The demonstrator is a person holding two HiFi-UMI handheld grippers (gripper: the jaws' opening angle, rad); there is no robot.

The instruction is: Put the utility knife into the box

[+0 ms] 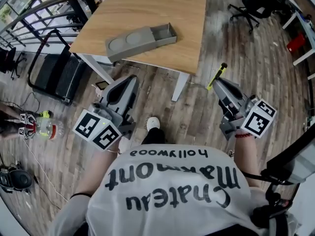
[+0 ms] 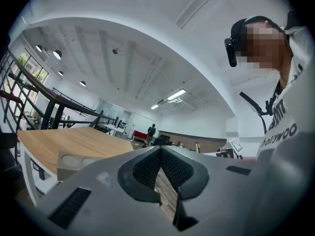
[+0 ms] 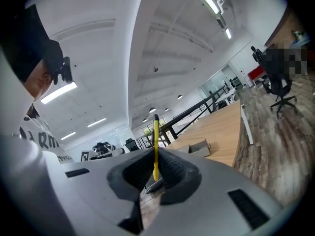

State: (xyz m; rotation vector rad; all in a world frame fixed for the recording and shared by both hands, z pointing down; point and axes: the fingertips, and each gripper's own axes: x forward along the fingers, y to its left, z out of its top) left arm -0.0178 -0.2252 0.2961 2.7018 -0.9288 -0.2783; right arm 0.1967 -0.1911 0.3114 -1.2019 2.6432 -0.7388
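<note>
A grey box (image 1: 140, 41) with an open compartment at its right end lies on the wooden table (image 1: 147, 9); it also shows as the box (image 3: 199, 147) and the box (image 2: 74, 162) in the two gripper views. My right gripper (image 1: 217, 80) is shut on a yellow utility knife (image 1: 216, 76), held off the table's near right corner above the floor. The knife (image 3: 156, 149) sticks up between the jaws. My left gripper (image 1: 129, 84) is shut and empty, held below the table's near edge.
A white table leg (image 1: 180, 86) stands between the grippers. A black office chair (image 1: 253, 4) sits at the far right, a treadmill-like machine (image 1: 56, 73) at the left. Cables and small gear (image 1: 37, 124) lie on the wooden floor.
</note>
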